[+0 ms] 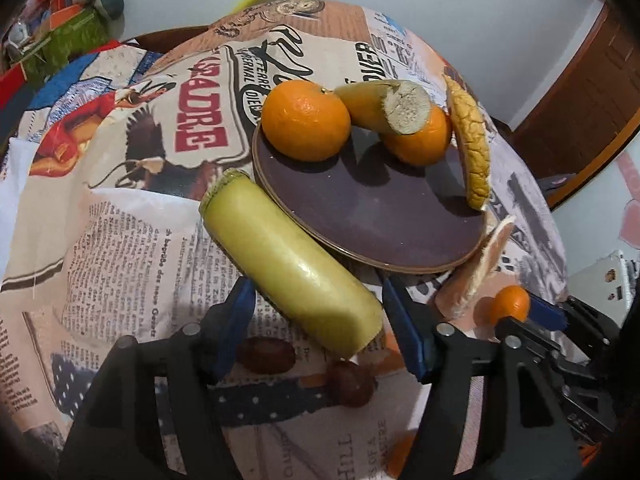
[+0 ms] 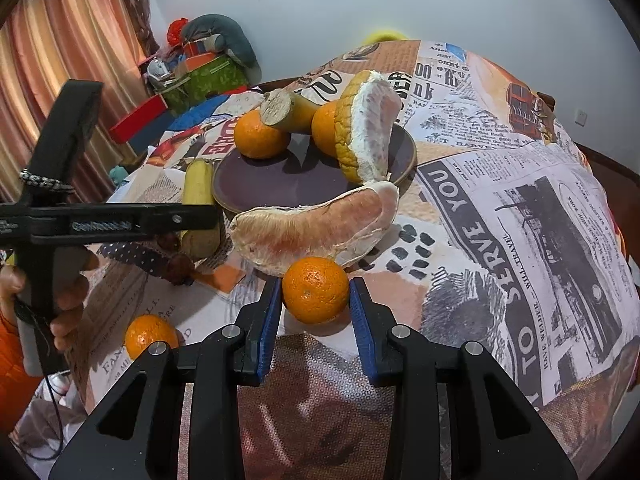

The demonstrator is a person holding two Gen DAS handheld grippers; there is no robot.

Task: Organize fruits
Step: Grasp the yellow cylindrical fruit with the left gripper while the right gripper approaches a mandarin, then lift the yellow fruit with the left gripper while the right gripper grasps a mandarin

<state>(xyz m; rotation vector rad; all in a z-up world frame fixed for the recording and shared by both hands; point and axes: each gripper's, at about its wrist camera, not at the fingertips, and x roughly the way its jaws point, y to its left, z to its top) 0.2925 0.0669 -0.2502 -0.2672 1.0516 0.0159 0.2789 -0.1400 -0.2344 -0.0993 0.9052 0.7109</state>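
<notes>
A round tabletop (image 2: 520, 208) covered in a newspaper-print cloth carries a dark purple round plate (image 1: 372, 216) at the centre of the left wrist view. On the plate sit two orange mandarins, one at its upper left (image 1: 306, 120) and one behind (image 1: 420, 140), with a cut tan stalk piece (image 1: 384, 108) leaning across them and an unpeeled yellow-rinded pomelo wedge (image 1: 472, 144) standing on the right rim. A long pale green cut cane section (image 1: 288, 264) lies slanted against the plate's lower left rim, its near end between the blue pads of the left tongs (image 1: 320, 328), which stand well apart and do not press on it. Two dark brown round fruits (image 1: 352, 384) lie on the cloth just below that end. In the right wrist view a peeled pink pomelo segment (image 2: 316, 228) rests against the plate's near edge, blocking the way to it; just in front, the right tongs (image 2: 316, 296) are closed narrowly on a small orange mandarin (image 2: 316, 290), both pads touching its sides. Another mandarin (image 2: 150, 336) lies at lower left, beside a hand (image 2: 64, 300) gripping the other tool's handle.
</notes>
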